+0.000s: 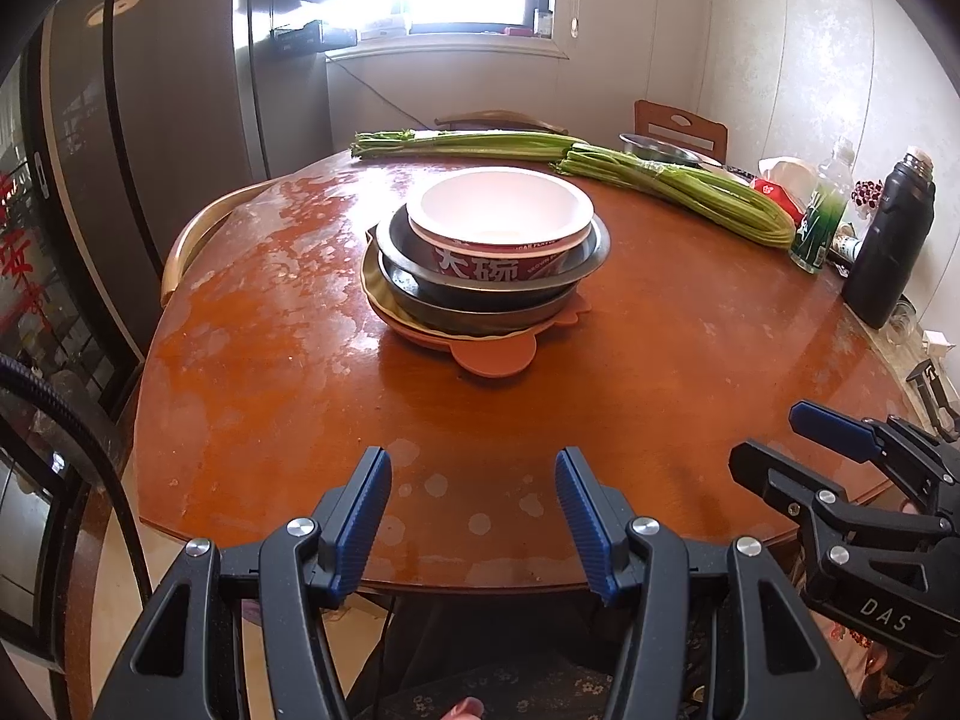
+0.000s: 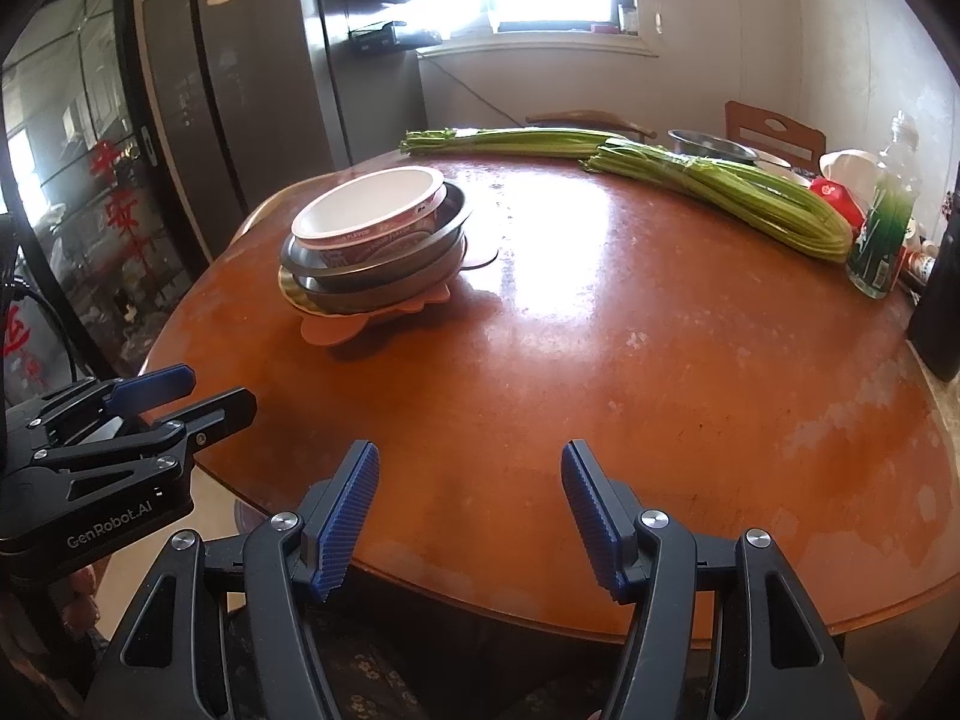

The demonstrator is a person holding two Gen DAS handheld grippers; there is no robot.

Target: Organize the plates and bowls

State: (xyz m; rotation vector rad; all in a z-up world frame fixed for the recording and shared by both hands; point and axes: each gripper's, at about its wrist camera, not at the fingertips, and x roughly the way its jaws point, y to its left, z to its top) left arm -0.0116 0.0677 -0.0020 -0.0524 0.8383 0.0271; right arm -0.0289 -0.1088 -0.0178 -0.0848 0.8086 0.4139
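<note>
- Round wooden bench (image 1: 288, 360) by a bright window.
- Stacked bowls and plates (image 1: 486, 264) sit mid-bench, paper bowl (image 1: 501, 210) on top.
- Left gripper (image 1: 474, 516) and right gripper (image 2: 471, 510) hover at the near edge, fingers apart, holding nothing.

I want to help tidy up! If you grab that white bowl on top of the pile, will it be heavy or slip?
The white bowl looks like a thin printed noodle bowl, so it is probably light and may squash if squeezed hard. It sits loosely inside the metal bowl, so it should lift straight out. Its smooth rim could be a little slippery.
</note>
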